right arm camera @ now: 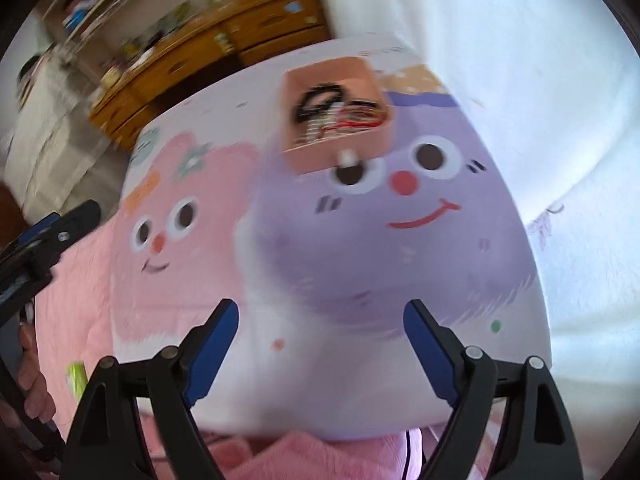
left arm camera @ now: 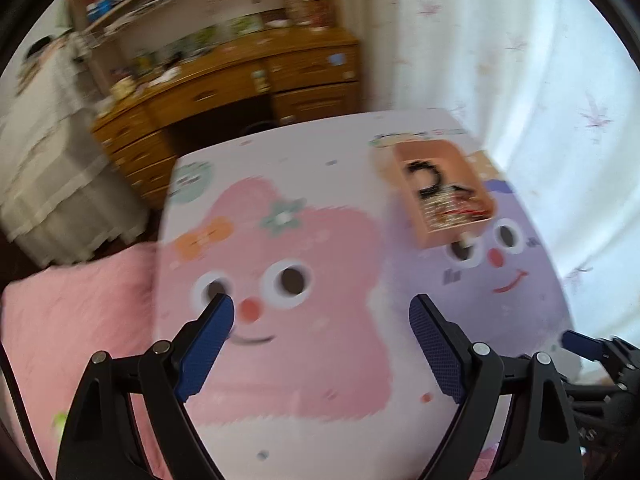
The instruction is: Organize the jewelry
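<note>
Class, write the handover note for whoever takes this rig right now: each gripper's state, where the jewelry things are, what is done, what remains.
Left gripper: open, empty, above the pink face on the table.
Right gripper: open, empty, above the purple face.
Orange jewelry box: far side of the table, open top, black and beaded pieces tangled inside; frames are blurred.
Done: no jewelry seen lying outside the box.
Left: probably approach the box and sort the pieces.

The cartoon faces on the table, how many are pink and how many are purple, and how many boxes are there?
Pink cartoon face: 1
Purple cartoon face: 1
Orange box with a blurry tangle of jewelry inside: 1
Total: 3
</note>
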Demonstrator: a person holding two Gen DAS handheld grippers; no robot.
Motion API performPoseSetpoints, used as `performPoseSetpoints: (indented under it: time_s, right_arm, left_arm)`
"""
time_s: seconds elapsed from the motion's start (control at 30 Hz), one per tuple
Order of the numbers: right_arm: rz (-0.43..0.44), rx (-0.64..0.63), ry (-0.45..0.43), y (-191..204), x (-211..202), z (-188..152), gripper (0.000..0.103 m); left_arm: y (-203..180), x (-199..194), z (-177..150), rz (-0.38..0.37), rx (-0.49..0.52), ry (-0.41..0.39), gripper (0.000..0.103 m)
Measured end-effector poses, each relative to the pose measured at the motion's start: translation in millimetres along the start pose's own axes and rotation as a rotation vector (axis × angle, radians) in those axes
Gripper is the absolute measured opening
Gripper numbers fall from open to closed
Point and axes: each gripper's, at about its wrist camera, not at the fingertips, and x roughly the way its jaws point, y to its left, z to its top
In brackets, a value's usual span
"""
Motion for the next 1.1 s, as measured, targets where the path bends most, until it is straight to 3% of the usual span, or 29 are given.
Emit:
performPoseSetpoints:
  time_s: [0.07,0.2,0.3,0.37,0.5,1.1]
  right_arm:
    - [0.047,-0.07,-0.033,18,-18,-2,0.087]
    - [0.079,-0.163,-0.09,34,-51,10,0.088]
    - [0.112,-0.147,-0.099,33,-70,18,0.089]
    - [0.11,-0.123,-0.12,31,-79,21,0.09]
    - [0.04,-0.137,-0.189,31,-88,21,0.092]
    - [0.034,-0.186,-0.185,31,-84,35,0.1]
  left_arm:
    - [10,-8,-7,0.007,-0.051,0.033,0.088]
    - [23,-21,-4,-0.092,-0.221,0.104,0.088]
    - [13,-35,2,-0.159,-0.204,0.057,0.088]
    - [4,-42,3,-0.125,-0.173,0.024,0.089]
    - [-4,-55,-8,-0.087,-0.189,-0.013,0.1]
    - [-1,-54,0,-0.057,-0.244,-0.037,0.101]
